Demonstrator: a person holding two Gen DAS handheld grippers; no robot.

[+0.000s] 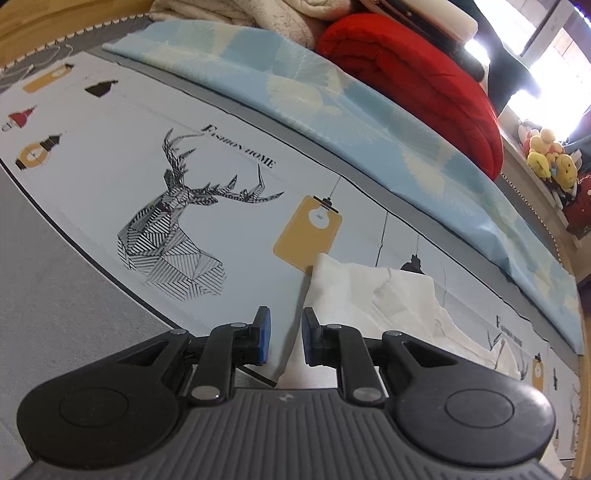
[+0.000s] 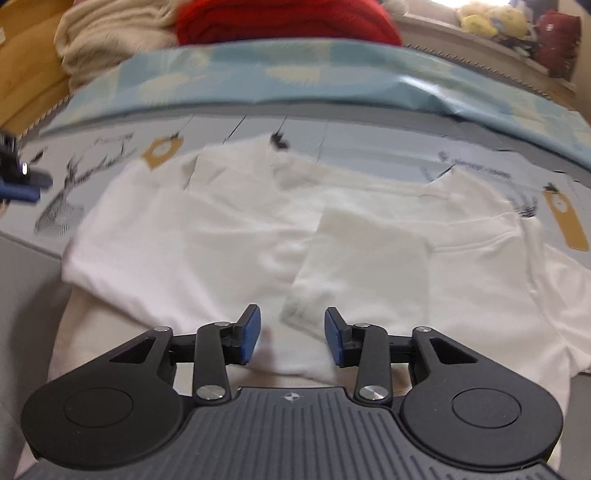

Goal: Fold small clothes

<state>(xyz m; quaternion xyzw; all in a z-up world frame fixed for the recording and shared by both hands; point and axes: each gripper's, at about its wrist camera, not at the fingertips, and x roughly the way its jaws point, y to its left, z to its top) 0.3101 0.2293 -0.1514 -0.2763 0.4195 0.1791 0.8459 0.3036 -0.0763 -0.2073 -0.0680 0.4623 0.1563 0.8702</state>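
Observation:
A small white garment (image 2: 258, 236) lies spread on the printed bed sheet (image 2: 369, 147), with parts folded over its middle. My right gripper (image 2: 292, 338) is open and empty, just above the garment's near edge. In the left wrist view the garment's left edge (image 1: 343, 295) lies in front of and to the right of my left gripper (image 1: 286, 338), which is open and empty over the sheet (image 1: 92, 166). The left gripper also shows at the far left of the right wrist view (image 2: 18, 181).
A light blue patterned quilt (image 1: 332, 96) lies along the far side of the sheet. Behind it are a red blanket (image 1: 413, 74) and cream blankets (image 1: 236, 14). Plush toys (image 1: 550, 155) sit on a ledge at the right. Wood bed frame (image 1: 44, 22) at far left.

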